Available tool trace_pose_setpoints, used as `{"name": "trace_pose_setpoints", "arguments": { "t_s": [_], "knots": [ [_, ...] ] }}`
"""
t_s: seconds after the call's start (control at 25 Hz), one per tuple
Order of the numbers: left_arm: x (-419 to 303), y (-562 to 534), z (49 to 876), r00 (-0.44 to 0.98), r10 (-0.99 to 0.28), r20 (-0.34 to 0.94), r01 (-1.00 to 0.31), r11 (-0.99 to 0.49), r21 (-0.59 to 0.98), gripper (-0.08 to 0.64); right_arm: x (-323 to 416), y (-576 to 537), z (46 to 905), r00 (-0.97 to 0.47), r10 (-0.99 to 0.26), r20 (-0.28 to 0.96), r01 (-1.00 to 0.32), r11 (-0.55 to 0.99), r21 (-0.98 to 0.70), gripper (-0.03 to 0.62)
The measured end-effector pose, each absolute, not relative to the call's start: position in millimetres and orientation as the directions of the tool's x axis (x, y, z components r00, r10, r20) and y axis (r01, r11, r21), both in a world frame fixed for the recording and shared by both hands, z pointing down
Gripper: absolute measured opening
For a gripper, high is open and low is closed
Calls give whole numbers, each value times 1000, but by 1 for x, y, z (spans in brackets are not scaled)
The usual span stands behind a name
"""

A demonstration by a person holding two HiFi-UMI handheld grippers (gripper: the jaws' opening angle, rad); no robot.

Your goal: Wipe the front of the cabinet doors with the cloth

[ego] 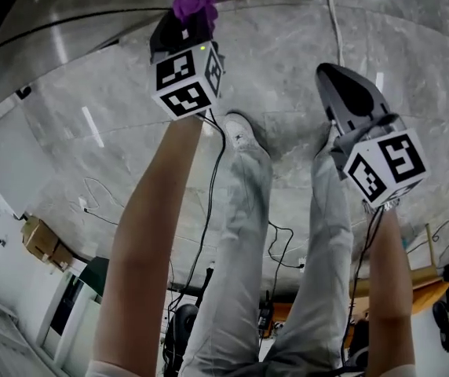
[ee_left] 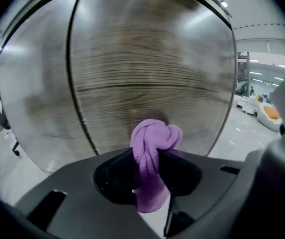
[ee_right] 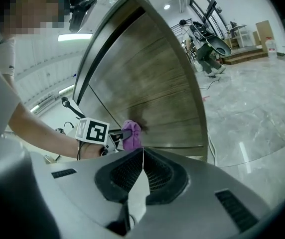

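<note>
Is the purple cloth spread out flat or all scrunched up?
Scrunched up. The purple cloth sticks out as a twisted wad from the left gripper, whose fingers are shut on it, close to the wooden cabinet door.

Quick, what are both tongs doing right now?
Left tongs: closed, holding the purple cloth.
Right tongs: closed, holding nothing.

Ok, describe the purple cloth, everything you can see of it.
The purple cloth looks like soft, fuzzy microfibre, twisted into a knot-like wad. The left tool is shut on its middle: the bunched end sticks out past the jaws, and a flatter tail runs back between them. The wad sits low on the wood-grain cabinet door and seems pressed against it. Nothing else touches it.
</note>
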State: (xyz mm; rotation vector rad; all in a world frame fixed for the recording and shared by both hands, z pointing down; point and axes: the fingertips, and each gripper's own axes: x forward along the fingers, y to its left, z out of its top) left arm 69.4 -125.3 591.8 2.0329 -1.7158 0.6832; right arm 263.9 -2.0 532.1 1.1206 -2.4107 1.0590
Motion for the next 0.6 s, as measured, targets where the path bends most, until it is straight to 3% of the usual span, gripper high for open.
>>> {"name": "trace_pose_setpoints", "arguments": {
  "t_s": [0.28, 0.6],
  "knots": [
    [-39, -121, 580, -24, -810, 585, -999, 3, -37, 120, 194, 9, 527, -722, -483, 495, -692, 498, -523, 29],
    [-5, -101, 591, -14, -797, 603, -999, -14, -43, 118, 221, 21, 532, -713, -484, 506, -701, 476, -532, 28]
  ]
}}
